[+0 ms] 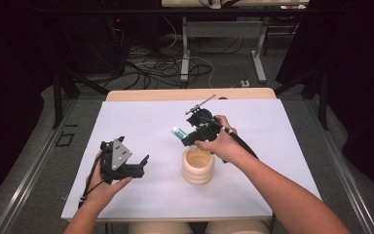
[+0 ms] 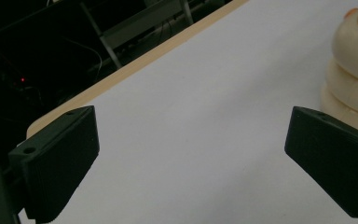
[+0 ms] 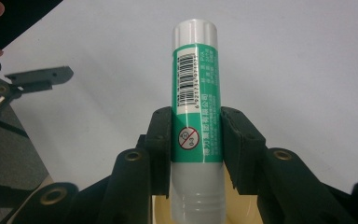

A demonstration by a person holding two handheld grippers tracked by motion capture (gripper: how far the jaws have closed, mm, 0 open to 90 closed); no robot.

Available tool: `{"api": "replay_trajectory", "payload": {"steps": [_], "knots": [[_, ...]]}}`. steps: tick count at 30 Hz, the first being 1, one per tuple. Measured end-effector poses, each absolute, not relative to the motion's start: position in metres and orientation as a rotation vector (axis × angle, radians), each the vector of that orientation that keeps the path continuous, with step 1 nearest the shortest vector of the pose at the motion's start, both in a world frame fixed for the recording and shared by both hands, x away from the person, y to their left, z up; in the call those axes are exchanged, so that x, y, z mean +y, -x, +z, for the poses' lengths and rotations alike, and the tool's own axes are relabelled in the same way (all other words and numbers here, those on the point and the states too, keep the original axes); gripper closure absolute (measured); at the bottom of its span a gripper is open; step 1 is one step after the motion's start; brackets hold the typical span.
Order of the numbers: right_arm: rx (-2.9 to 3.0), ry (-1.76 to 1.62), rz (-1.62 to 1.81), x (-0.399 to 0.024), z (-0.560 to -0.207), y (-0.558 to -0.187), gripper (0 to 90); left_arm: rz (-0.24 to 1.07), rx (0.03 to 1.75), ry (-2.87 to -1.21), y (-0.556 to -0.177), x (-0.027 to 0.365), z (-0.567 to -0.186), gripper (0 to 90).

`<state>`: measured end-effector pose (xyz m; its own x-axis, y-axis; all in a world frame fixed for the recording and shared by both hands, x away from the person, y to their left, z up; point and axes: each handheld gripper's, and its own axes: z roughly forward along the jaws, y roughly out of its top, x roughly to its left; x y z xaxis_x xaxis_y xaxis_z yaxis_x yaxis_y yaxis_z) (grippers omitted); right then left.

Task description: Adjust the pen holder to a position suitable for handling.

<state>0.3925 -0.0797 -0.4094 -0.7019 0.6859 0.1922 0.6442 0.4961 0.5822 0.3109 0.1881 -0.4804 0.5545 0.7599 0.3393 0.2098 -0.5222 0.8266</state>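
High view: I have the right gripper (image 1: 187,138) raised just behind and above the cream ribbed cup (image 1: 198,166), which stands upright near the middle of the white table sheet (image 1: 141,122). The gripper's jaws are clamped on a green-and-white glue stick (image 1: 178,131) whose free end points toward the left side of the table. My right hand (image 1: 224,145) wraps the gripper body, cable trailing back over the forearm.

Right gripper view: the glue stick (image 3: 196,112) sits between the two black jaws, pinched at its green label just below the barcode, white end pointing away from the camera. Below the jaws I see a pale rim, the cup's mouth (image 3: 242,207), right under the stick's near end. The other gripper's jaw shows far off at the left edge.

Left gripper (image 1: 137,168): held low over the sheet, left of the cup and well apart from it, in my left hand (image 1: 104,187). Left gripper view: jaws spread wide, nothing between them, bare sheet beneath; the cup (image 2: 354,70) stands at the right edge, beyond the right jaw.
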Motion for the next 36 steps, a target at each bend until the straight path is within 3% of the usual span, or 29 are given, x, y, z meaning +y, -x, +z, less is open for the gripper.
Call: {"api": "replay_trajectory", "payload": {"steps": [12, 19, 23, 30, 36], "knots": [[2.671, -1.211, 0.988, -0.090, -0.409, -0.393, 65.9, 0.995, 0.596, -2.116, -0.307, 0.158, -0.473, 11.1], [2.675, -1.191, 1.036, -0.091, -0.409, -0.392, 65.9, 1.107, 0.368, -2.205, -0.303, 0.140, -0.468, 17.8], [2.709, -1.198, 0.988, -0.092, -0.406, -0.390, 65.9, 1.231, 0.120, -2.266, -0.304, 0.126, -0.464, 25.9], [2.723, -1.182, 0.994, -0.092, -0.405, -0.388, 66.0, 1.302, -0.090, -2.310, -0.310, 0.111, -0.463, 34.6], [2.731, -1.174, 0.988, -0.092, -0.403, -0.386, 65.9, 1.365, -0.143, -2.308, -0.316, 0.106, -0.458, 37.8]]}}
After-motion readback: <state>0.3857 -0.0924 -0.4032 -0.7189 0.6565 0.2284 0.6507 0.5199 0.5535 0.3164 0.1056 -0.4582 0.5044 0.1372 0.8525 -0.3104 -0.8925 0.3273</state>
